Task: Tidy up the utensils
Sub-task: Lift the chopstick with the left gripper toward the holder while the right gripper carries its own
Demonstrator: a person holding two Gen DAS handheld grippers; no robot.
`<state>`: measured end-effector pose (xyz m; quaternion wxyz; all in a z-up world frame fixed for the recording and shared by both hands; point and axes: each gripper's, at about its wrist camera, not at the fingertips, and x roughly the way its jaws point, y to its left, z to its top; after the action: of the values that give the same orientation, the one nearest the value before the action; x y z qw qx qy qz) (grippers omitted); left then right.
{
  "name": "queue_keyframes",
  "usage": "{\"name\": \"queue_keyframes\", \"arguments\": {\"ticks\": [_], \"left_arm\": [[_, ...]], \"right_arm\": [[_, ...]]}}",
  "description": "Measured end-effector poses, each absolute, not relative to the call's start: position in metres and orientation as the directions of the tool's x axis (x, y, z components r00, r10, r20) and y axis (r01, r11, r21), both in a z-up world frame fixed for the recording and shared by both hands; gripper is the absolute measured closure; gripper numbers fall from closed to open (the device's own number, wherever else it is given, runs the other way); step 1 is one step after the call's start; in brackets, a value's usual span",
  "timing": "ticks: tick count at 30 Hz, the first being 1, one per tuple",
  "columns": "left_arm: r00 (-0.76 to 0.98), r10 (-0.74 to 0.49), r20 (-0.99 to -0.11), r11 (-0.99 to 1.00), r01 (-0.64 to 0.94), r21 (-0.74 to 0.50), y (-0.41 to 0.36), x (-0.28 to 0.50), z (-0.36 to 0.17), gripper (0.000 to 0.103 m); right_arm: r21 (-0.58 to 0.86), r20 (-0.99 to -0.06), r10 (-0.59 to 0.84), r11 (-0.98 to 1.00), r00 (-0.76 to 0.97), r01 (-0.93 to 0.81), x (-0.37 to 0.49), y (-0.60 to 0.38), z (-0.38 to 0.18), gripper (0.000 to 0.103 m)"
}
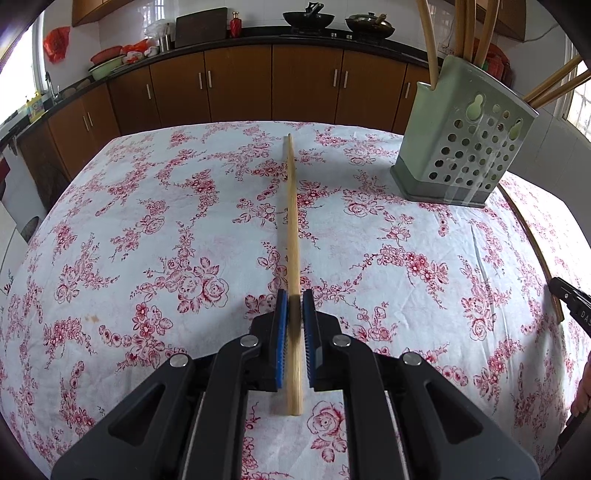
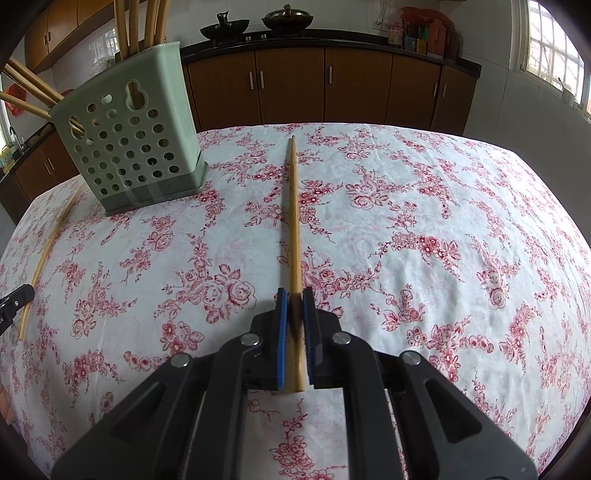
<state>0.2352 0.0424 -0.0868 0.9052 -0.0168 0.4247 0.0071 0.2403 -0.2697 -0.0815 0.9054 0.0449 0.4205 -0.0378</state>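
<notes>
My left gripper (image 1: 294, 299) is shut on a wooden chopstick (image 1: 292, 221) that points straight ahead over the floral tablecloth (image 1: 147, 221). My right gripper (image 2: 294, 297) is shut the same way on a second chopstick (image 2: 293, 221). A pale green perforated utensil holder (image 1: 465, 147) stands at the back right in the left wrist view. In the right wrist view the holder (image 2: 133, 136) is at the back left, with several chopsticks leaning out of it. Each view catches the other gripper at its edge: the right gripper (image 1: 569, 299) and the left gripper (image 2: 14, 302).
Brown cabinets (image 1: 306, 85) under a dark counter with woks (image 1: 308, 18) run behind the table. Bowls and a red bag sit on the counter at the left. A window (image 2: 550, 51) is at the right. The table's far edge lies just past the chopstick tips.
</notes>
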Motion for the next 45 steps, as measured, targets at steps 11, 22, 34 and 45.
{"name": "queue_keyframes", "arguments": {"ticks": [11,22,34,45], "left_arm": [[0.647,0.001,-0.762,1.000,-0.016,-0.012,0.048,0.214,-0.076,0.095],[0.809,-0.024,-0.587,0.997,-0.028,-0.078,0.068,0.197,0.016,0.095],[0.887,-0.059,-0.457,0.992,-0.001,-0.130,0.072,0.194,0.073,0.096],[0.904,-0.127,-0.409,0.989,0.084,-0.121,0.059,0.182,0.101,0.096]], "right_arm": [[0.067,-0.733,-0.022,0.992,0.680,0.105,0.218,-0.271,-0.064,0.095],[0.106,-0.539,-0.037,0.988,0.842,0.111,0.194,-0.294,0.024,0.095],[0.122,-0.437,-0.027,0.988,0.899,0.089,0.189,-0.292,0.063,0.095],[0.170,-0.376,0.052,0.985,0.925,0.014,0.184,-0.285,0.115,0.095]]}}
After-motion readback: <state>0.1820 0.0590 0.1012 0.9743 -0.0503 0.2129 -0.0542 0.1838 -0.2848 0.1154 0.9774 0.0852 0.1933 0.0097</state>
